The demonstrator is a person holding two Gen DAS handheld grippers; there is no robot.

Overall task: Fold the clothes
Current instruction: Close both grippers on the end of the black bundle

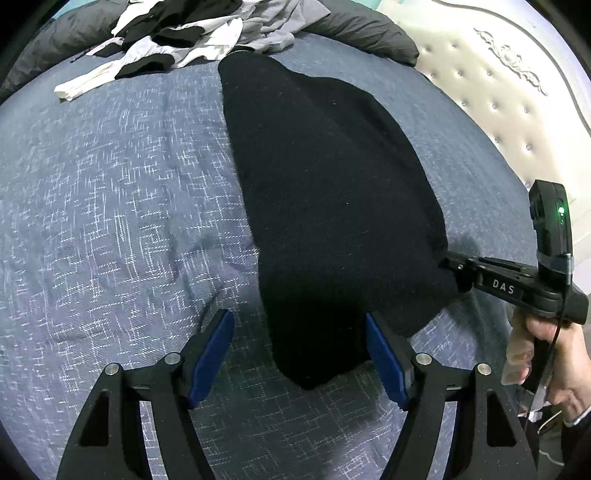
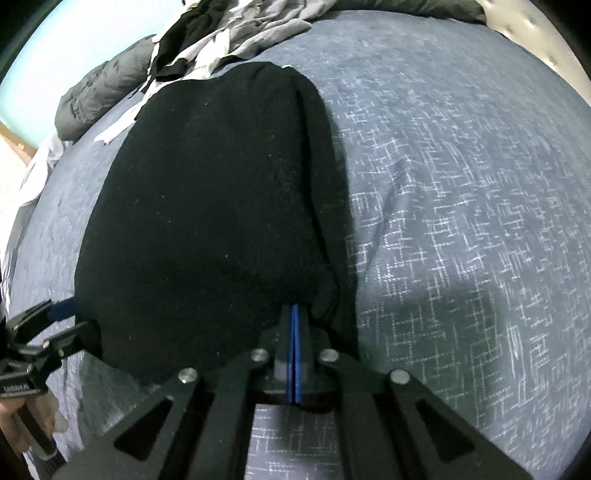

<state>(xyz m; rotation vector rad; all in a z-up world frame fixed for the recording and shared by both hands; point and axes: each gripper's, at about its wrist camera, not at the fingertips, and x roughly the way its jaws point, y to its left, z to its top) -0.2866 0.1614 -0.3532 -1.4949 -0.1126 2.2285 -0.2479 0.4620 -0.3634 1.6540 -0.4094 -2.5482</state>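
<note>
**Q:** What does the figure show?

**A:** A black garment [image 1: 325, 206] spread lengthwise on a blue bedspread [image 1: 110, 203], running away from both grippers. The right gripper [image 2: 295, 314] is clamped on the garment's near right corner, blue pads pressed together with cloth bunched just ahead of them. The left gripper [image 1: 299, 332] stands wide apart, holding nothing; the near left corner of the garment lies between and just ahead of its fingers.

**Q:** Which step is in hand?

**A:** Judged from the layout, taking hold of the near edge. One corner is gripped, the other sits inside the gaping left jaws. Along the garment's right side, beyond the right gripper, a doubled layer shows, so some lengthwise fold appears to lie there already. Whether the left gripper is arriving at its corner or has let it go, the views do not settle.

**Q:** What would a next move call for?

**A:** If the near edge is to go over toward the far end, both corners need an even hold, then a level lift so that the cloth does not skew or drag the bedspread. The knit looks thick and limp; it should sag between the grippers.

**Q:** Anything else in view?

**A:** A pile of clothes [image 1: 177, 33] lies beyond the garment's far end, and a headboard [image 1: 498, 92] far right of the left gripper.
</note>
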